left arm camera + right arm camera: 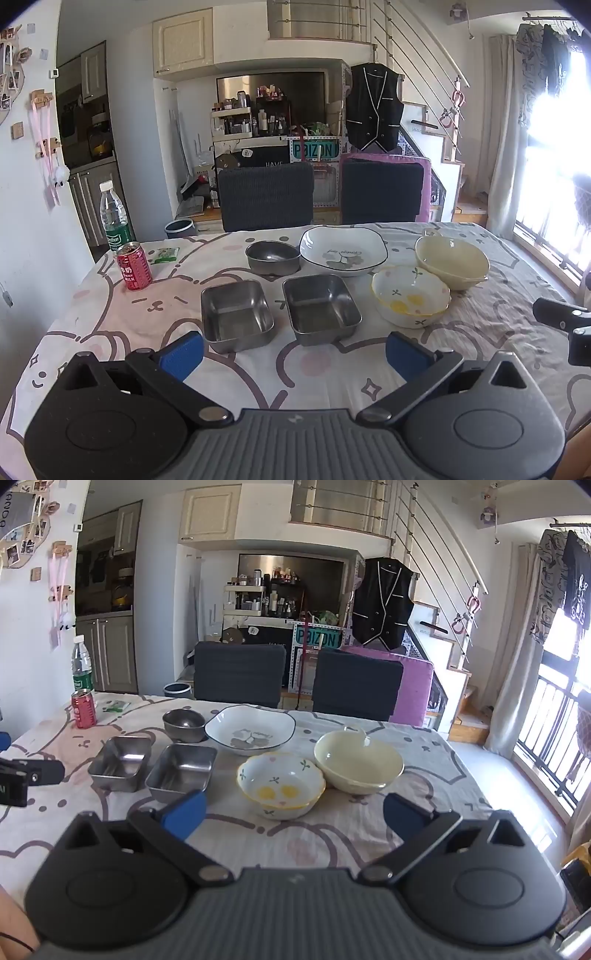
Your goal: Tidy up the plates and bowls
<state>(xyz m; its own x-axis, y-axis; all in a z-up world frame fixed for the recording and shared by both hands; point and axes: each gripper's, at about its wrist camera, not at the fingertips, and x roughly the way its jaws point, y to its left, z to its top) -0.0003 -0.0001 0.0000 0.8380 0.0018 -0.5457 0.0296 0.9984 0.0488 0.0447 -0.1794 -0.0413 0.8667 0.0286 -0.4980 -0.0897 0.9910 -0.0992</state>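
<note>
The table [110, 332], under a cartoon-print cloth, fills the middle of both views. At frame centre sit the white square plate [343, 251], cream bowl [451, 261], flowered bowl [410, 295], two steel trays [236, 317] [320, 308] and a small steel bowl [272, 256], all apart. Left gripper [295, 354] and right gripper [293, 812], lower centre, have fingers spread wide, holding nothing.

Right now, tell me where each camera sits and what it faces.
Left wrist: behind the open left tongs, facing the two steel trays; the right tongs' tip shows at the right edge.
Right wrist: behind the open right tongs, facing the yellow-flower bowl; forearm skin bottom left.
Shared: the same dishes, red can and chairs.
</note>
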